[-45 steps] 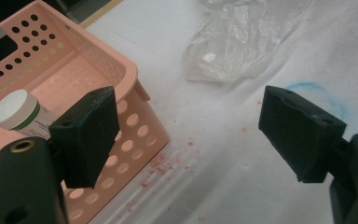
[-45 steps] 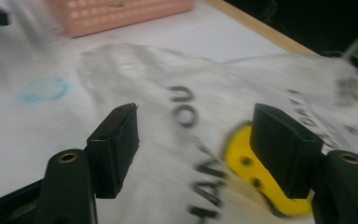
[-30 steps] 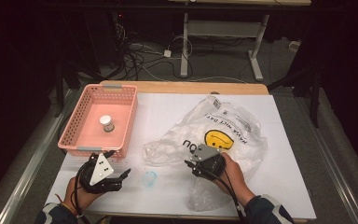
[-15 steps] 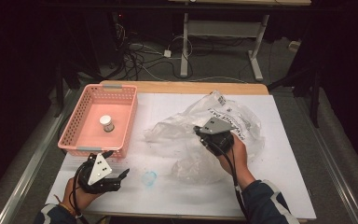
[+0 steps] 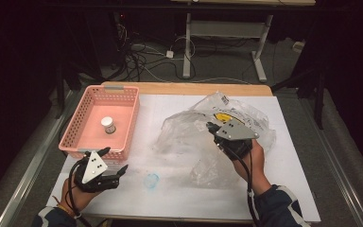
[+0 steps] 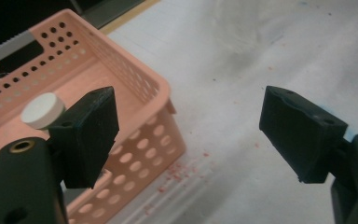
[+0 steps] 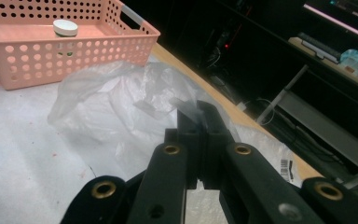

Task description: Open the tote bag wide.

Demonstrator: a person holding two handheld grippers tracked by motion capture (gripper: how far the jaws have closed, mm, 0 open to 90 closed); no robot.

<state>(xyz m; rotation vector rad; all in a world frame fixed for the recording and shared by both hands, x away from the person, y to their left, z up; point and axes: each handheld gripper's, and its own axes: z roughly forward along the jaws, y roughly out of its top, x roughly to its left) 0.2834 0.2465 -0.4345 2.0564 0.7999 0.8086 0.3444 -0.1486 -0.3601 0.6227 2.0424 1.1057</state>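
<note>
- Covering most of the bench is a white sheet; a strip of bare wood shows along the far edge, dark floor with cables beyond it.
- Clear plastic bag, crumpled, lies right of centre on the sheet, spreading from near the far edge toward the near side; a yellow print and a barcode label show on its far part. In the right gripper view the bag lies near the basket's near wall; whether they touch cannot be told.
- Pink perforated basket sits at the far-left corner of the sheet, its left wall near the bench's left edge. Inside stands a small jar with a white lid, upright, apart from the walls.
- Right gripper is above the bag's middle, jaws clenched on a fold of the clear film; in the right gripper view the film is pinched between the pads.
- Left gripper hovers at the near-left, just beside the basket's near corner, jaws spread wide and released, nothing between them; the left gripper view shows bare sheet in the gap.
- Open sheet lies between the two grippers and along the near-right edge.
- Small blue ring-shaped mark or object sits on the sheet between left gripper and bag; too faint to tell which.
- Reddish specks dot the sheet beside the basket.
</note>
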